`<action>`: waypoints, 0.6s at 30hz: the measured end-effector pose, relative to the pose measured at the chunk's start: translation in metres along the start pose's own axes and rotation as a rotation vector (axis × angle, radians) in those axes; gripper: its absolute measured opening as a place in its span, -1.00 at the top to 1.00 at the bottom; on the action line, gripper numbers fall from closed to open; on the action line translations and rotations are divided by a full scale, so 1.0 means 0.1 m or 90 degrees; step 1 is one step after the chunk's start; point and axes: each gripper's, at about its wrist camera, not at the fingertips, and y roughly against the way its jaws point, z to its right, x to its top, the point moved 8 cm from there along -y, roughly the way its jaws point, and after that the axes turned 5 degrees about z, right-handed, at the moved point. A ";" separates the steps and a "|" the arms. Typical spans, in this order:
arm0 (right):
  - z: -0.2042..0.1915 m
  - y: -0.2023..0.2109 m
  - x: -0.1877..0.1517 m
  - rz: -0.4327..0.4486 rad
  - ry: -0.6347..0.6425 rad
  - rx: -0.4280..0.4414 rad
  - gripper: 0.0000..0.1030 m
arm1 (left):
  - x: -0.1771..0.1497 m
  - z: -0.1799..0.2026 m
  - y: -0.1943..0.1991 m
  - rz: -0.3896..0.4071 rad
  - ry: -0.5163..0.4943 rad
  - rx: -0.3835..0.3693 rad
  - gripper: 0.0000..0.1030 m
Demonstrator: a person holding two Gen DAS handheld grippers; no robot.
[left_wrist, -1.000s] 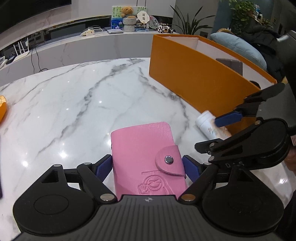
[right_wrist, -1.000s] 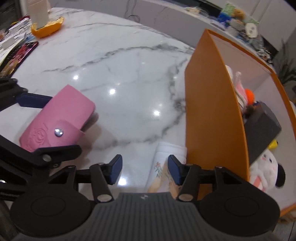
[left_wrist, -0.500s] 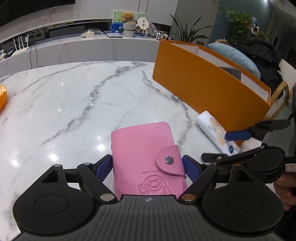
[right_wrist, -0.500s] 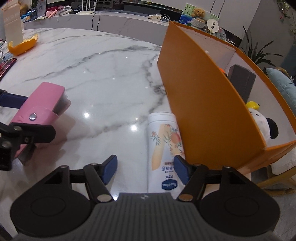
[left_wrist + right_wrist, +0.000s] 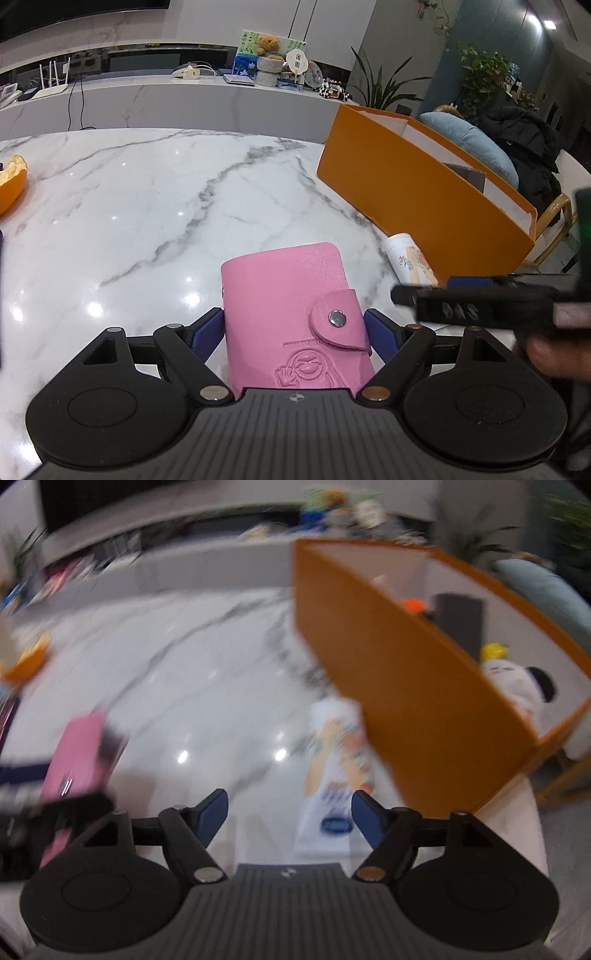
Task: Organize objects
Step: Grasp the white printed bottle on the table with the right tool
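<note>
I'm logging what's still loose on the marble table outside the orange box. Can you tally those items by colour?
Pink: 1, the card wallet
White: 1, the lotion tube
Orange: 1, the orange peel
Total: 3

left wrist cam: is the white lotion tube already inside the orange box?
No, the white lotion tube lies on the marble tabletop, outside the orange box, against its near wall.
</note>
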 end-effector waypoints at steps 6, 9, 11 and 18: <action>-0.01 -0.21 0.10 0.022 -0.030 -0.049 -0.38 | 0.02 -0.07 0.03 0.007 0.015 -0.007 -0.85; 0.00 -0.31 0.15 0.033 -0.021 -0.076 -0.39 | 0.02 -0.10 0.04 0.009 0.022 -0.008 -0.85; 0.01 -0.39 0.18 0.034 -0.012 -0.087 -0.39 | 0.02 -0.11 0.04 0.011 0.024 -0.010 -0.85; -0.06 -0.41 0.17 0.008 0.017 -0.047 0.16 | 0.03 -0.12 0.05 0.012 0.032 -0.015 -0.85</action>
